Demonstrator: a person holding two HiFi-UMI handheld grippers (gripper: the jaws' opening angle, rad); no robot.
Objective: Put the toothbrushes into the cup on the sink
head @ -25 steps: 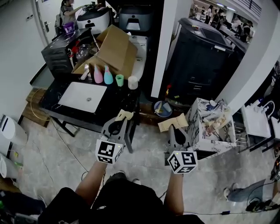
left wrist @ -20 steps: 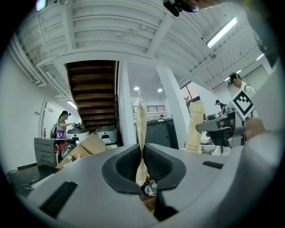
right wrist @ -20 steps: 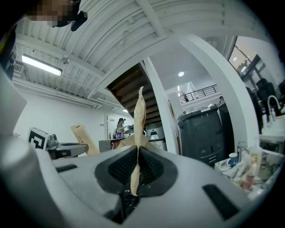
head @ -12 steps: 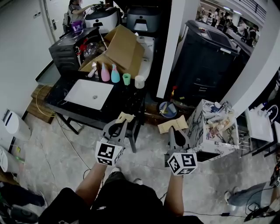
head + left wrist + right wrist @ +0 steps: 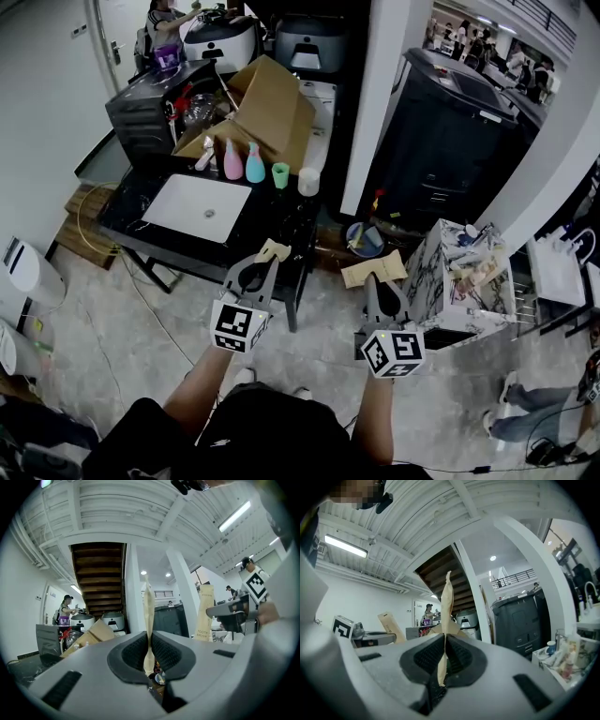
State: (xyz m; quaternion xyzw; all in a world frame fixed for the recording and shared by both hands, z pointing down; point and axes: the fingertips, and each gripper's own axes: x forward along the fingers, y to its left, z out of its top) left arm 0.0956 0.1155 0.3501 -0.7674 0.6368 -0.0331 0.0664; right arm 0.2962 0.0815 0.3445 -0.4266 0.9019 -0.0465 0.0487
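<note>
Grey tiled floor, sink at 11 o'clock, nearer than a second ago: carry toward it under way.
Left gripper clenched on one paper-sleeved toothbrush, right gripper clenched on a second toothbrush. Both tan, flat, thin, edge-on between the pads, pointing to 12. Well apart yet from the green cup and white cup behind the sink.
</note>
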